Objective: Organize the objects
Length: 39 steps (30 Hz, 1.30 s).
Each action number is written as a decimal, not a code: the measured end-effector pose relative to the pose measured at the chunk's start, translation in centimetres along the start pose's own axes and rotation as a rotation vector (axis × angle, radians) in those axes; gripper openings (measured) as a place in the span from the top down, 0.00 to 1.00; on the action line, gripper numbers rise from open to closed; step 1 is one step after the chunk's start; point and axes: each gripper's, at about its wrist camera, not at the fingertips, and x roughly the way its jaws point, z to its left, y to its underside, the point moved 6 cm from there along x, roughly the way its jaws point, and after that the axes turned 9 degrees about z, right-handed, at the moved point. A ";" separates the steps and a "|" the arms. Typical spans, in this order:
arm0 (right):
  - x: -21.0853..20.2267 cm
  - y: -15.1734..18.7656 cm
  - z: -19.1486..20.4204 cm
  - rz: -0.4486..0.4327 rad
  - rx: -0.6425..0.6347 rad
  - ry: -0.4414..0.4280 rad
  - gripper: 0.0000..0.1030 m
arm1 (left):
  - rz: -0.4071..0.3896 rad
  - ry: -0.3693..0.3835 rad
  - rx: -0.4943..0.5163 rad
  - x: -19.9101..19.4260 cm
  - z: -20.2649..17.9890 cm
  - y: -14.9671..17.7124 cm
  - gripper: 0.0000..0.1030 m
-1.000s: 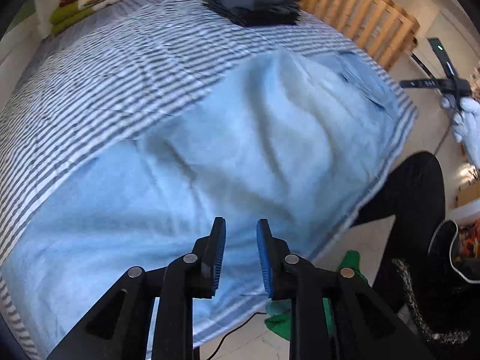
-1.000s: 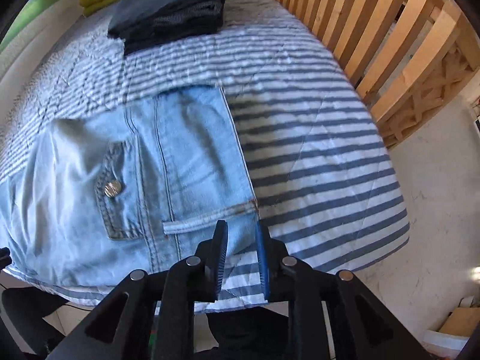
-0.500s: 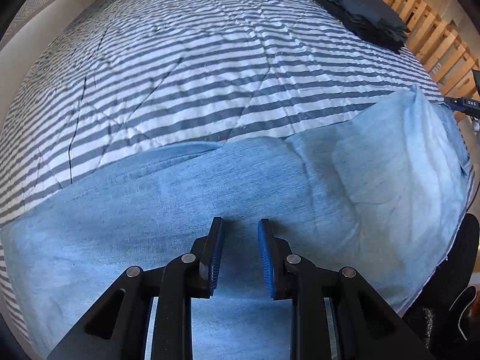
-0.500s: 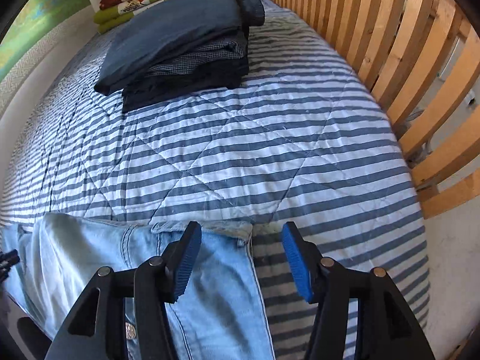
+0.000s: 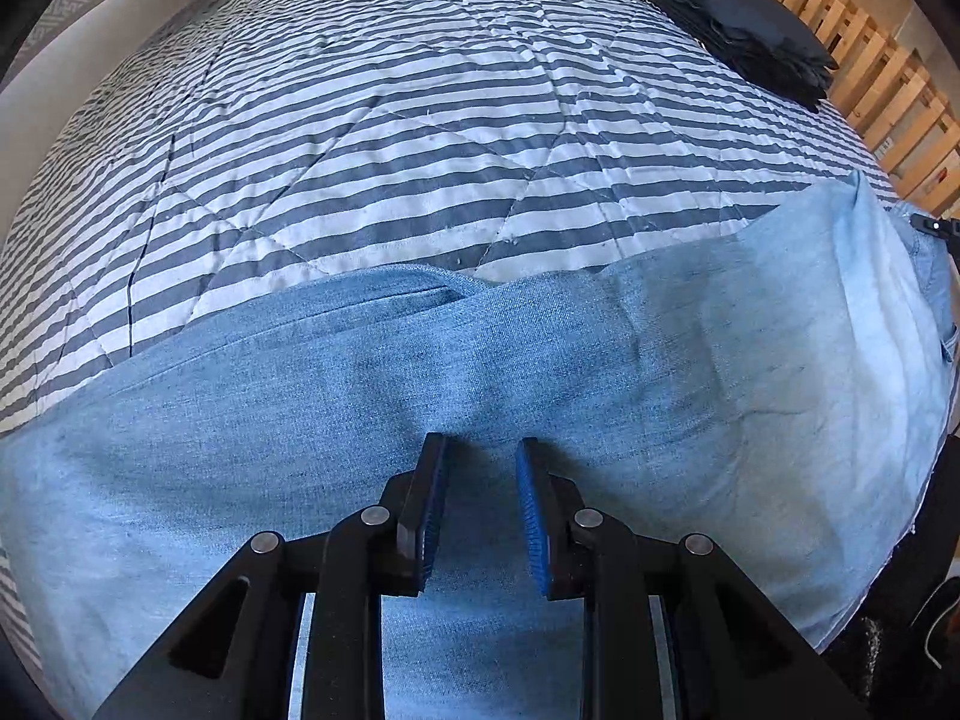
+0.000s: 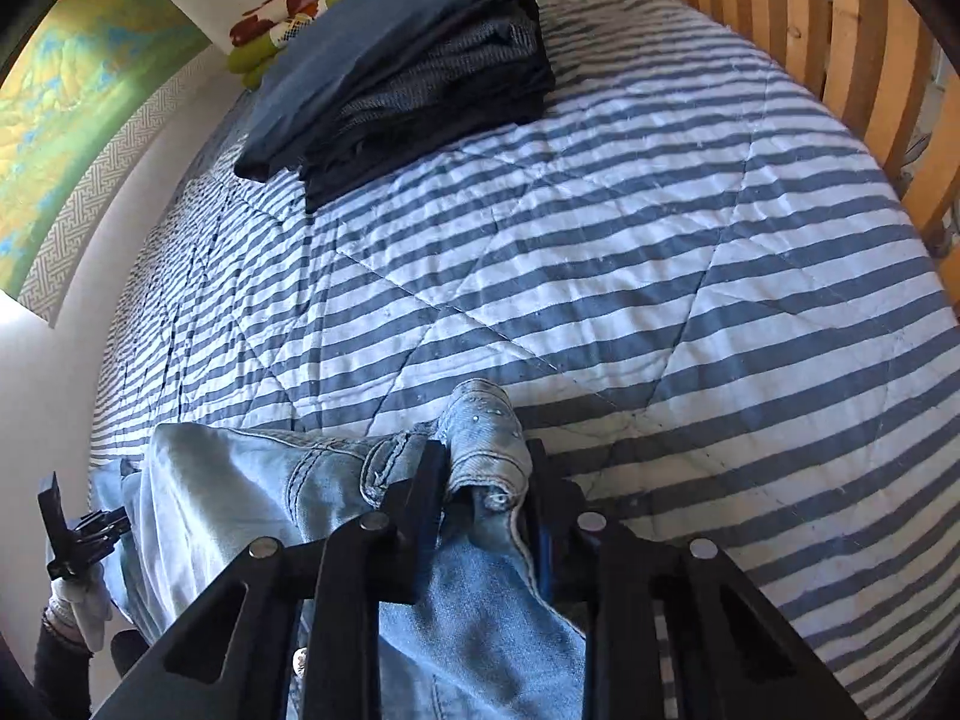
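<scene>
the right tool is closing on the waistband of the jeans to fold them on the bed; the left tool hovers narrow, gripping nothing.

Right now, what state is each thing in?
Jeans: spread flat on the striped quilt, waistband bunched.
Right gripper: closing on the waistband.
Left gripper: narrow gap, tips on the denim.
Dark folded clothes: stacked.

Both wrist views look steeply down, close over the jeans and striped bedspread they share.
</scene>
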 end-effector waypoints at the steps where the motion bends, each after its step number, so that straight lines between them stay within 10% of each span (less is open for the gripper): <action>1: -1.1 0.2 0.3 -0.030 -0.012 0.029 0.82 | -0.001 -0.003 0.004 -0.1 0.2 0.0 0.75; 15: -6.1 0.2 -1.3 -0.159 -0.025 0.306 0.70 | -0.095 0.044 0.058 -5.7 -2.0 -3.5 0.75; 26: -2.0 0.9 10.4 -0.008 -0.272 0.064 0.70 | 0.010 0.249 0.300 -2.2 -19.9 -16.1 0.75; 34: 5.8 3.6 11.5 0.210 -0.383 0.133 0.70 | 0.062 0.304 0.371 1.3 -23.3 -14.7 0.75; 39: 2.7 0.9 13.8 0.168 -0.364 0.039 0.70 | 0.044 0.296 0.385 1.5 -24.0 -14.1 0.77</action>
